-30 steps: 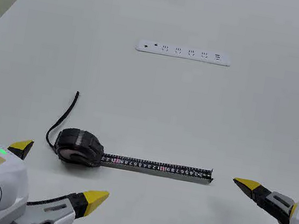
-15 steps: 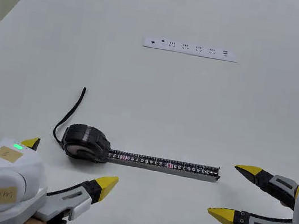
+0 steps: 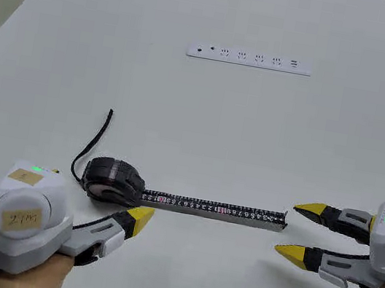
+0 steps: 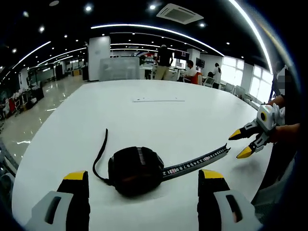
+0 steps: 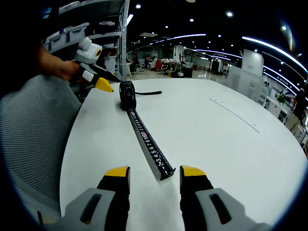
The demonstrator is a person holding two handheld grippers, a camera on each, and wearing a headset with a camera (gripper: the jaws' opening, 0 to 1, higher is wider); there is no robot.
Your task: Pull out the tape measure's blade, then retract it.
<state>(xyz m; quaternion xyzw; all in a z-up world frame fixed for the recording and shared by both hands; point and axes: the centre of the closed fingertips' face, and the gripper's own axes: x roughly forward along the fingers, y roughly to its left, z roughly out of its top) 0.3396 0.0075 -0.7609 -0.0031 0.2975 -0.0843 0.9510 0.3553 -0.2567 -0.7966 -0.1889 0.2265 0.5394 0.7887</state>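
A black tape measure (image 3: 112, 180) lies on the white table, its dark blade (image 3: 215, 209) pulled out to the right and its black strap (image 3: 94, 142) trailing behind. My left gripper (image 3: 98, 198) is open, its jaws straddling the case (image 4: 135, 170) from the near side without touching it. My right gripper (image 3: 297, 231) is open just right of the blade's end hook (image 3: 283, 222). In the right gripper view the blade tip (image 5: 165, 174) lies a little ahead of the yellow fingertips (image 5: 117, 172), and the case (image 5: 127, 92) sits far off.
A white power strip (image 3: 249, 58) lies flat at the far middle of the white table (image 3: 204, 116). The table's left edge (image 3: 16, 7) drops to a glossy floor. People stand and sit in the background of the left gripper view.
Both grippers have moved in: the left now straddles the case, the right has slid left toward the blade's end. The tape measure has stayed put.
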